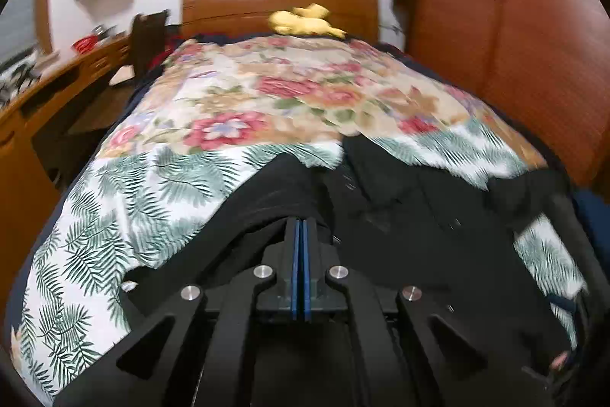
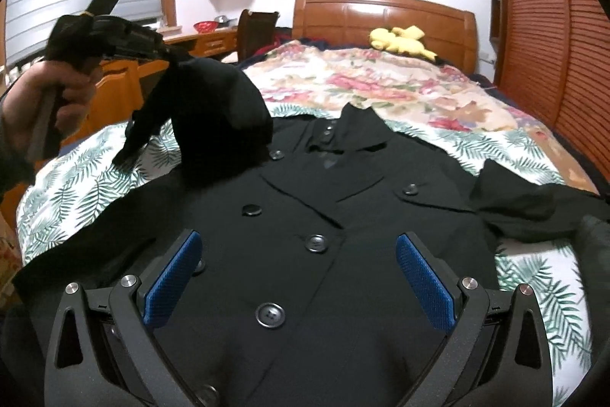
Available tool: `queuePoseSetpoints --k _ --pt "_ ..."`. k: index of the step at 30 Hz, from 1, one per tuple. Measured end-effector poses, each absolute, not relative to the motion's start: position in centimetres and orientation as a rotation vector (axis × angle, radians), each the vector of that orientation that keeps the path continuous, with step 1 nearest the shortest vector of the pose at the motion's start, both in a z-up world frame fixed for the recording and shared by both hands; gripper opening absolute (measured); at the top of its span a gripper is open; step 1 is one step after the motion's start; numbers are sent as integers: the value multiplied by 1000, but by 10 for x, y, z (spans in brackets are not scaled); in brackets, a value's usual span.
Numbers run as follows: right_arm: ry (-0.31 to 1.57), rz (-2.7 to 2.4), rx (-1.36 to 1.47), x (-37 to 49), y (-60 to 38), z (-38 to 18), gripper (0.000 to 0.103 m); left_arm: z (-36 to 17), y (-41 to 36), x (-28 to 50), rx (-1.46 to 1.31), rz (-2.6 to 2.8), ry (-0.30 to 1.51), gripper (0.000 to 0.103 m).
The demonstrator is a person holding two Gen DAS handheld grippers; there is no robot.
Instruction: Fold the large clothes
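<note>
Black double-breasted coat (image 2: 328, 216) lies buttons-up across the bed's foot edge; your left gripper (image 2: 167, 54) pinches its sleeve (image 2: 213, 109) aloft for folding inward; your right gripper (image 2: 301, 277) hovers wide, empty.

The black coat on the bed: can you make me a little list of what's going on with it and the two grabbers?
garment: black coat, buttoned, front up
surface: bed with leaf and flower covers
left gripper: shut on the coat's sleeve, lifted off the bed
right gripper: open, above the coat's buttons, holding nothing
also there: yellow plush toy by the headboard
</note>
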State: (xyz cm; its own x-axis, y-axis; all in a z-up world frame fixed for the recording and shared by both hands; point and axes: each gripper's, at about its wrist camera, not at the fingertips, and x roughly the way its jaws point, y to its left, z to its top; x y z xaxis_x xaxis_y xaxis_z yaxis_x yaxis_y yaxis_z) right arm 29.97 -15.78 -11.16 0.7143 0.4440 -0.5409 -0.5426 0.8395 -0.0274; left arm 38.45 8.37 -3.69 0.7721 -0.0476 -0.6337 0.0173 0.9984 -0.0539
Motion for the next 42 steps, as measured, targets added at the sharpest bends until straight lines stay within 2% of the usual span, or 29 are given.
queuePoseSetpoints --k 5,11,14,16,18,21,28,35,42 --pt "529 514 -206 297 -170 -108 103 -51 41 367 19 -91 718 0" --pt "539 493 -208 300 -182 -113 103 -76 28 356 -44 -152 787 0" --pt "557 485 -228 302 -183 -123 103 -83 24 345 -2 -127 804 7" --pt "562 481 -236 301 -184 -128 103 -80 24 335 33 -123 785 14" --pt "576 476 -244 302 -185 -134 103 -74 29 325 45 -127 761 27" --pt "586 476 -244 304 -185 -139 103 -66 44 317 29 -117 734 34" --pt "604 491 -258 304 -177 -150 103 -85 102 315 -28 -24 763 37" --pt "619 498 -284 307 -165 -158 103 -136 170 320 -116 102 849 38" --pt "622 498 -317 309 -152 -163 103 -154 187 329 -234 67 855 38"
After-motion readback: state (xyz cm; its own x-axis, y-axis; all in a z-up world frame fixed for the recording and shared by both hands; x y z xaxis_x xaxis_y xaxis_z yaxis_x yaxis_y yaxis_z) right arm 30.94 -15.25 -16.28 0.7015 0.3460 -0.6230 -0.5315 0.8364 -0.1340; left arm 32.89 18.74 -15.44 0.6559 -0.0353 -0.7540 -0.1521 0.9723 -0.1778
